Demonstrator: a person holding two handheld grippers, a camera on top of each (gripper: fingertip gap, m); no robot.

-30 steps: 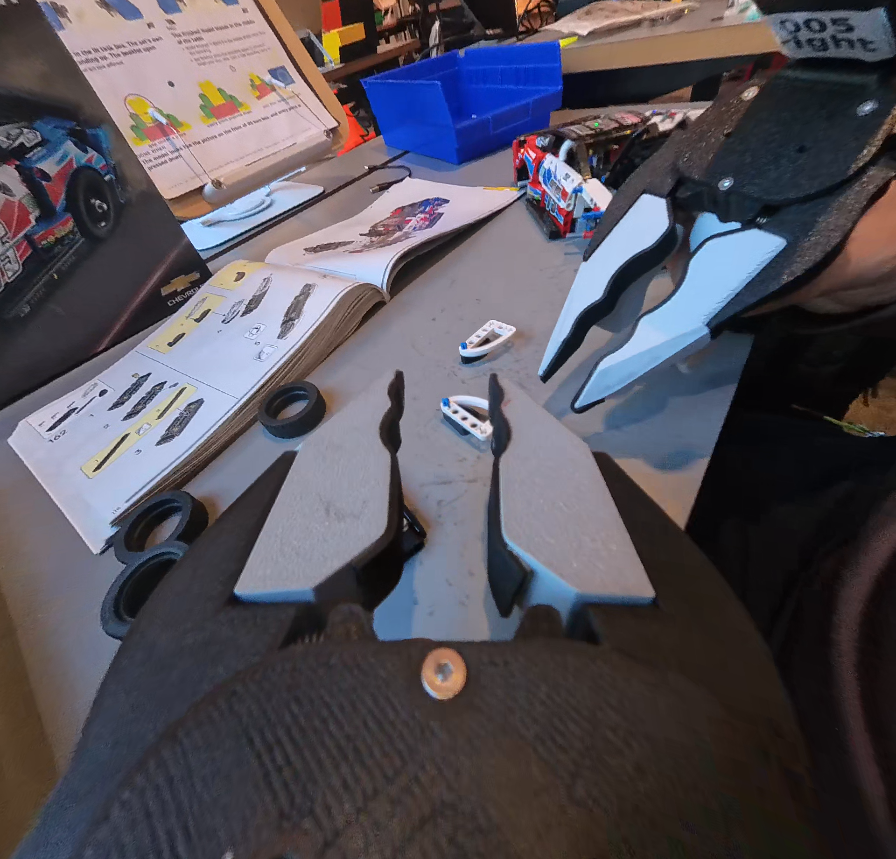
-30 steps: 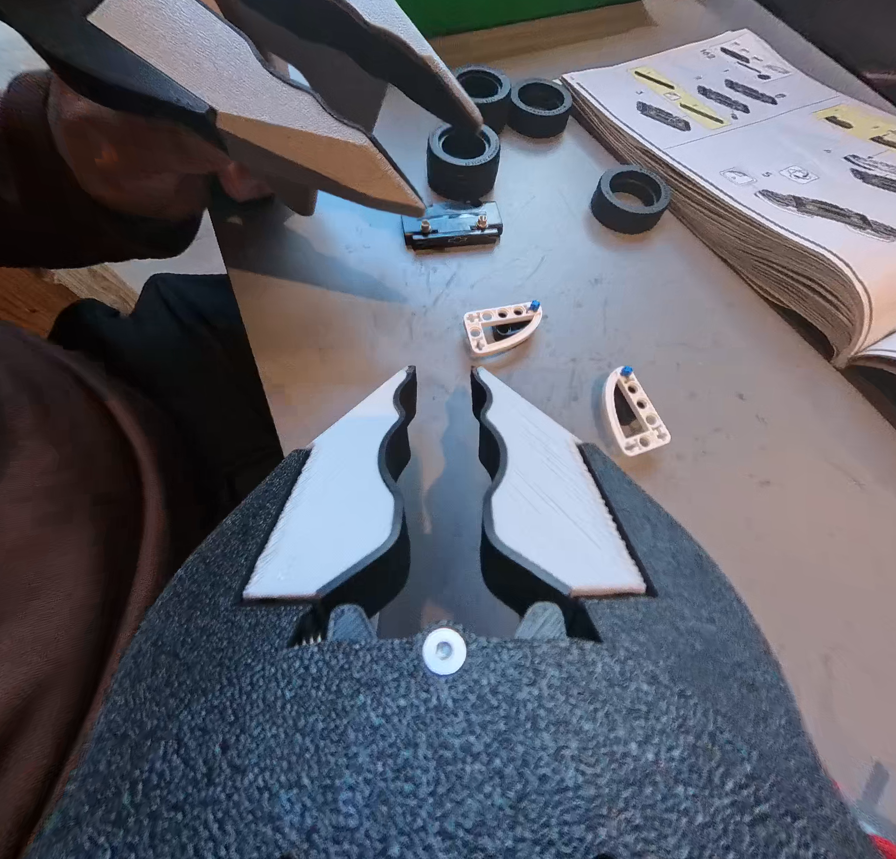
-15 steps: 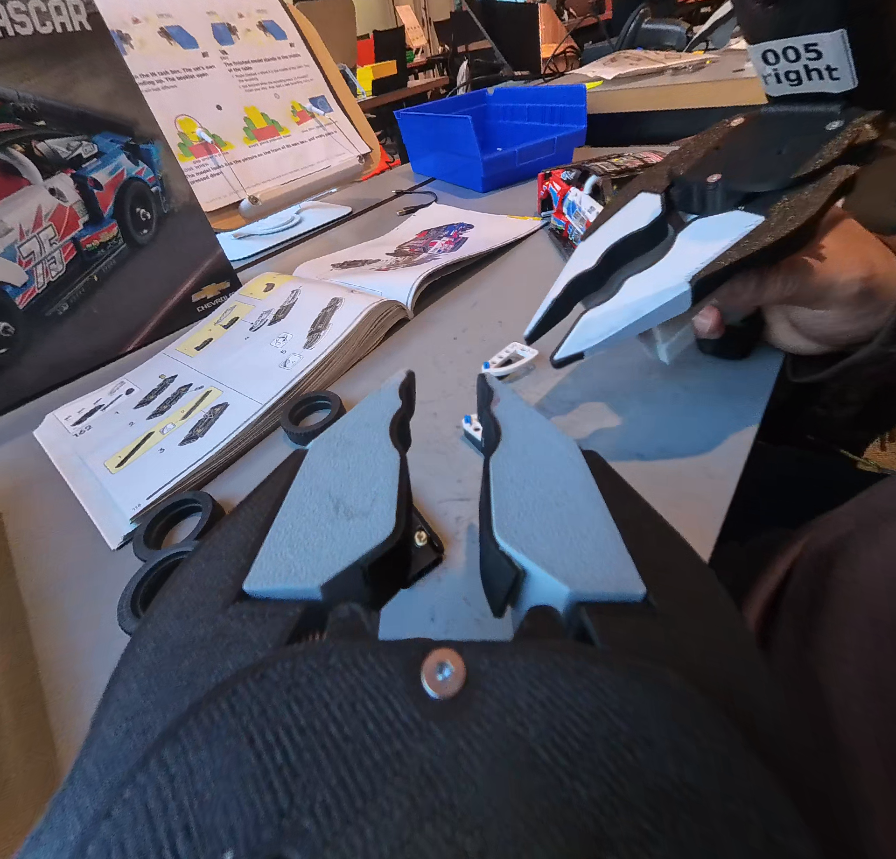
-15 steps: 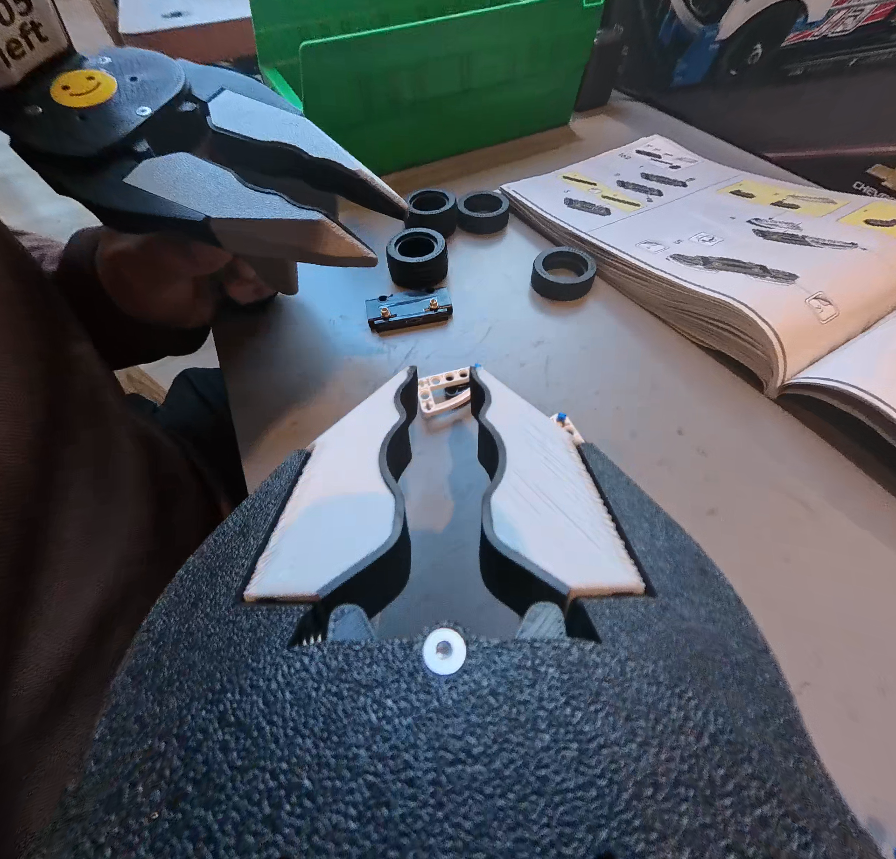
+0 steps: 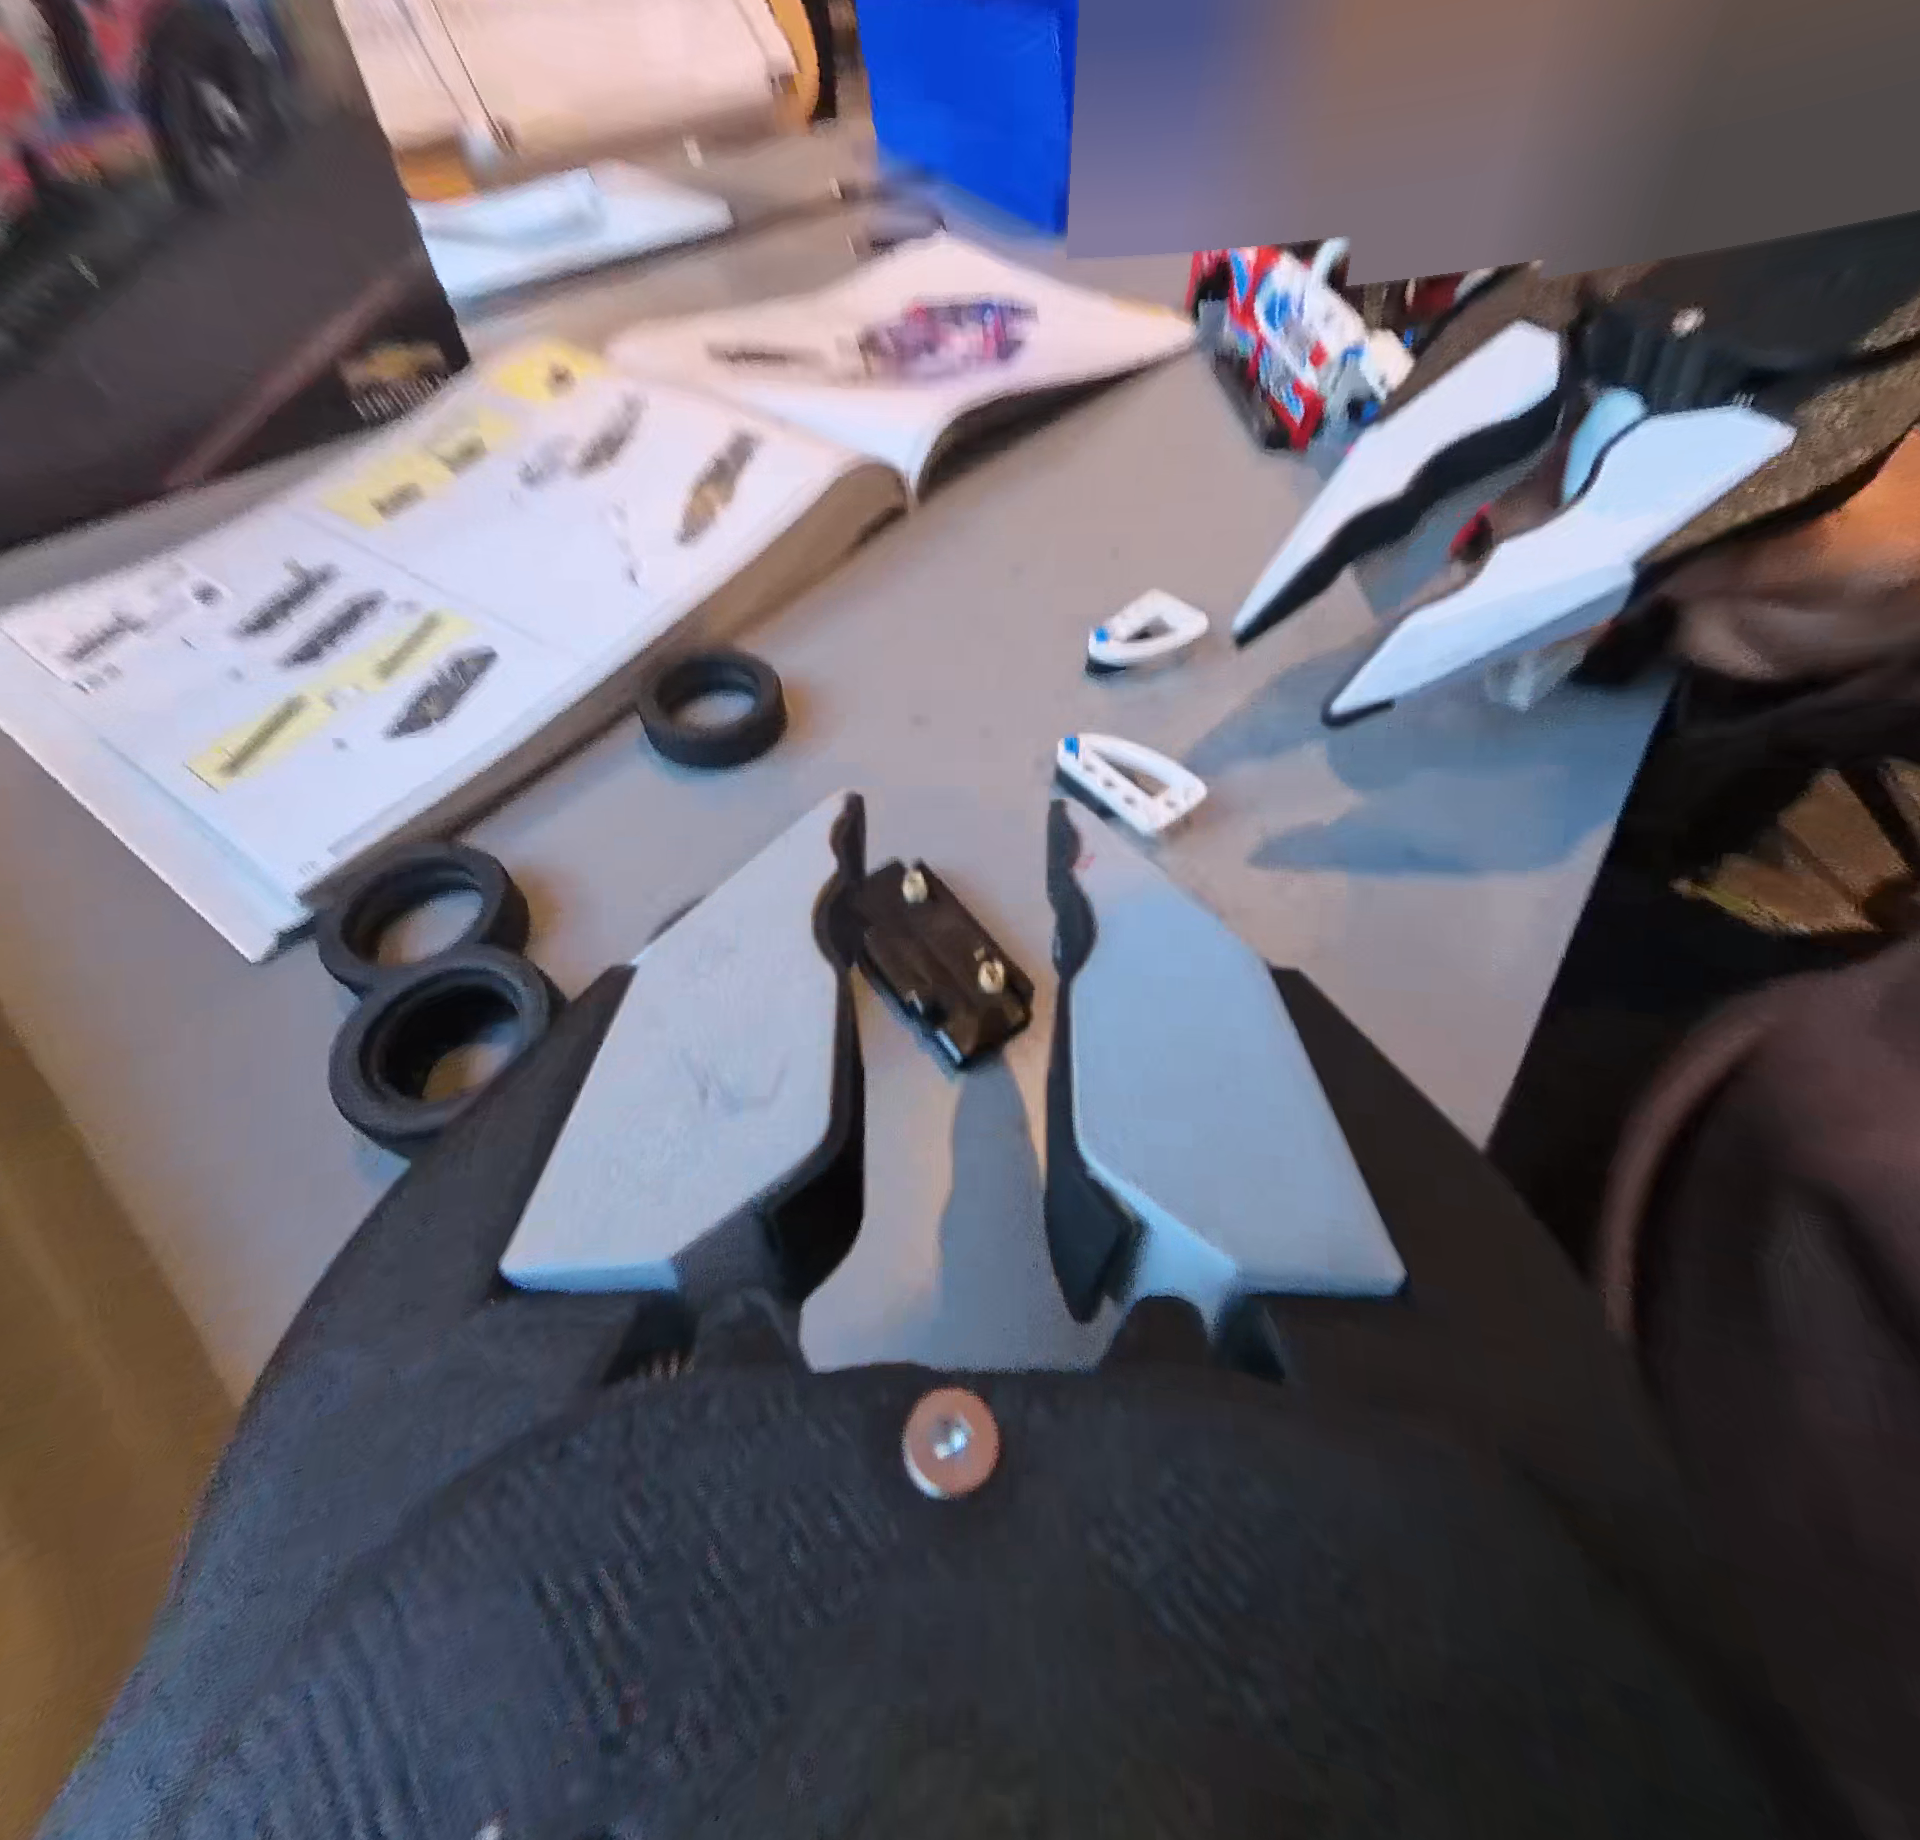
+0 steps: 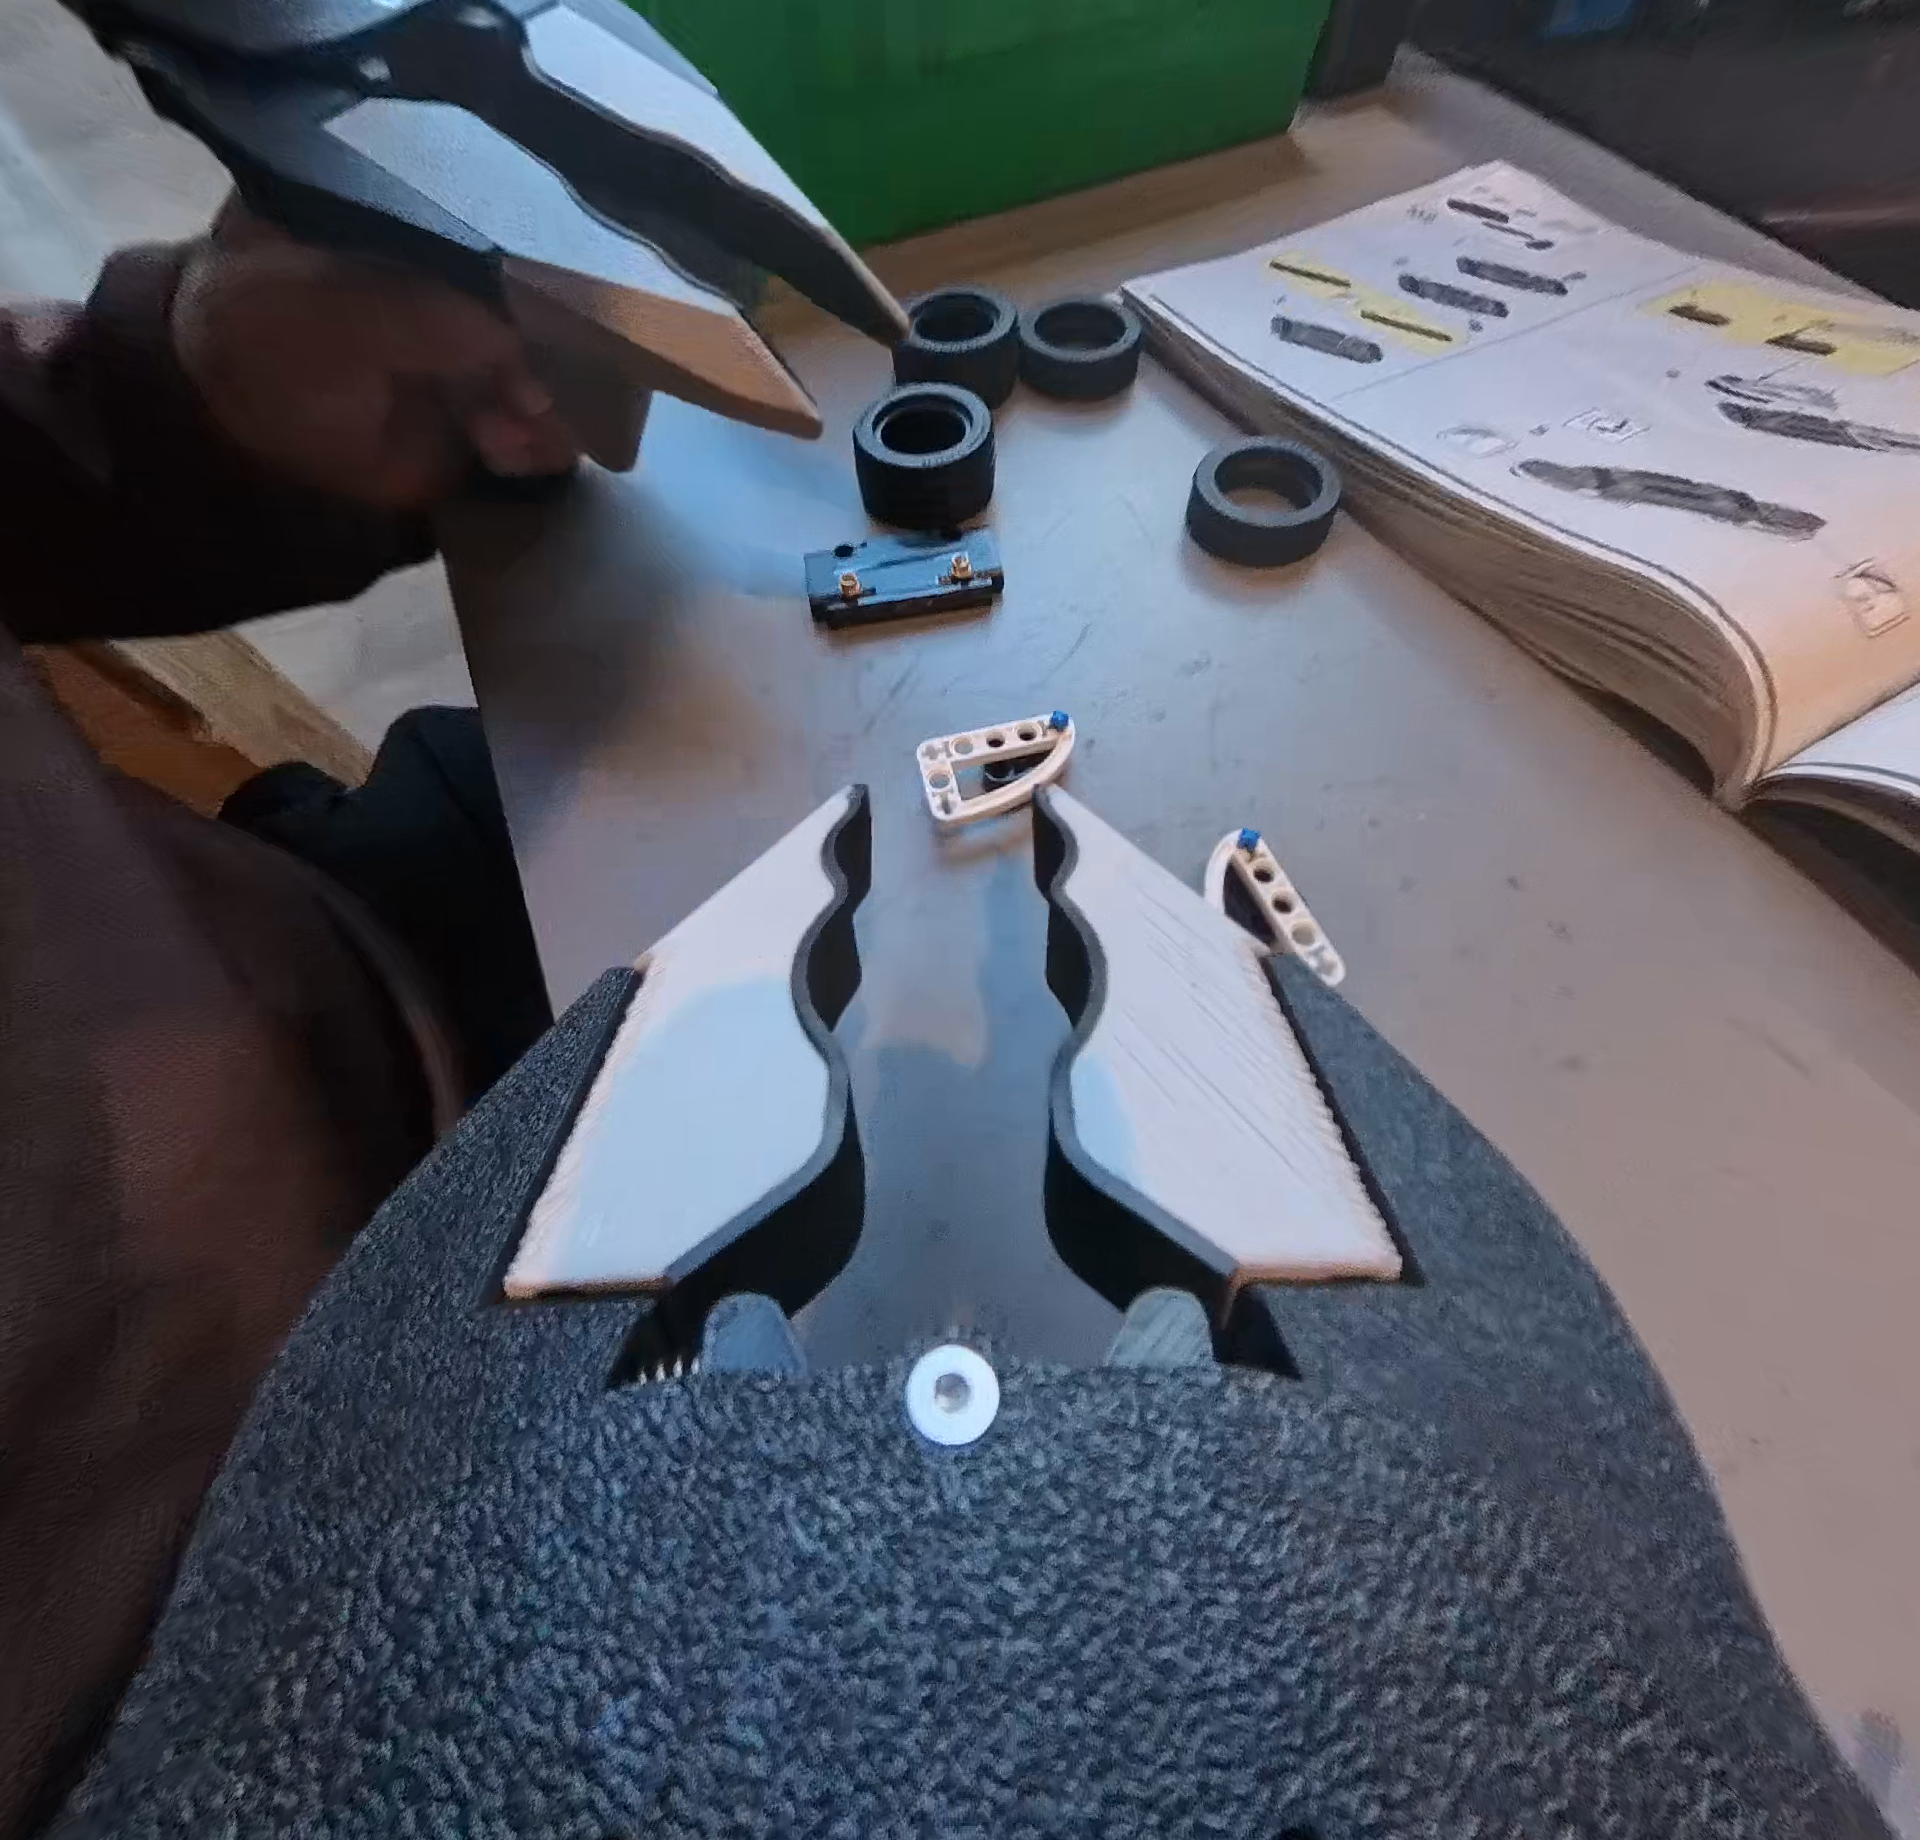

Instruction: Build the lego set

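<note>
Left gripper (image 5: 951, 834) parted, empty, w/ black pinned brick (image 5: 940, 964) on the table betw. its fingers, long axis diagonal near-right. Right gripper (image 6: 951, 808) also parted, empty; white curved panel (image 6: 992, 767) just beyond its tips.

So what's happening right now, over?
Left gripper open, empty, hovering over black piece. Right gripper open, empty, nosing at a white curved piece. Four tyres loose on table, none between either gripper and its piece.
</note>
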